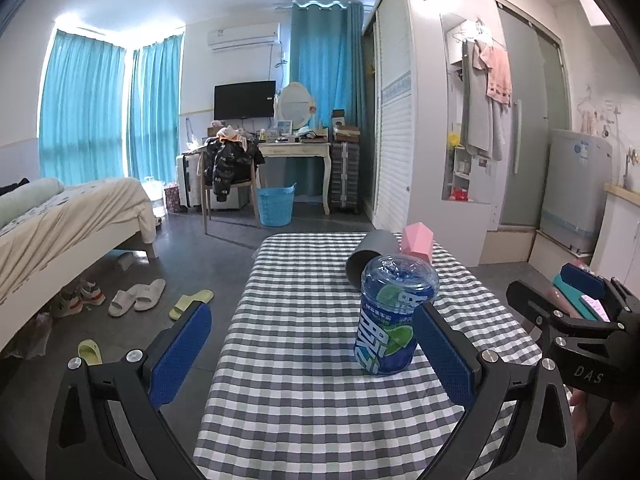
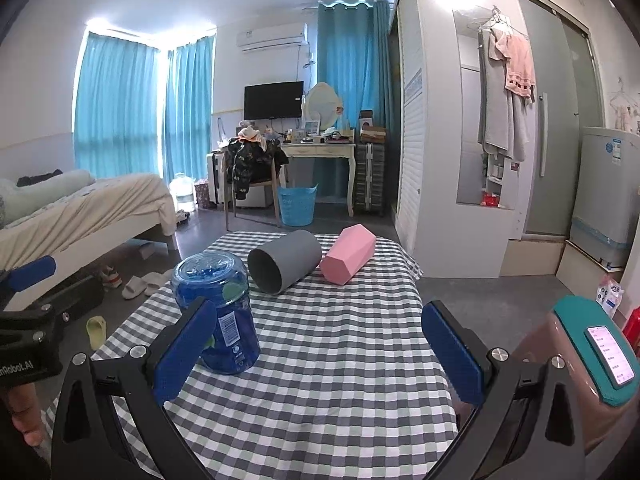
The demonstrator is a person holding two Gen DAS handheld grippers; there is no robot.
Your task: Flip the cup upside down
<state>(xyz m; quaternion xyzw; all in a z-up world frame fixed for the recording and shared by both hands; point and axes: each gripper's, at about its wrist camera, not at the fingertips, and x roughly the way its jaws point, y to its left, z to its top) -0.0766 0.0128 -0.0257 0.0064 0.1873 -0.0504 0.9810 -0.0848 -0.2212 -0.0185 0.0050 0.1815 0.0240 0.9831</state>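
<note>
Home bedroom: bed (image 1: 76, 216), blue curtains (image 1: 82, 108), wall TV (image 1: 244, 100), dressing desk (image 1: 296, 150), wardrobe (image 1: 394, 120), slippers (image 1: 138, 296) on floor.

Left claw (image 1: 312, 354) agape, level; right claw (image 2: 320, 354) likewise, seemingly empty.

Light: daylight through my far-left curtains (image 1: 82, 108), blown out at the top.
Edges: fisheye bending, dark corners.
Focus: sharp.

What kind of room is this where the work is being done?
Most likely a lived-in bedroom or studio flat: a bed stands at the left, a wardrobe with hanging clothes at the right, and slippers lie on the floor beside the checked tablecloth.
</note>
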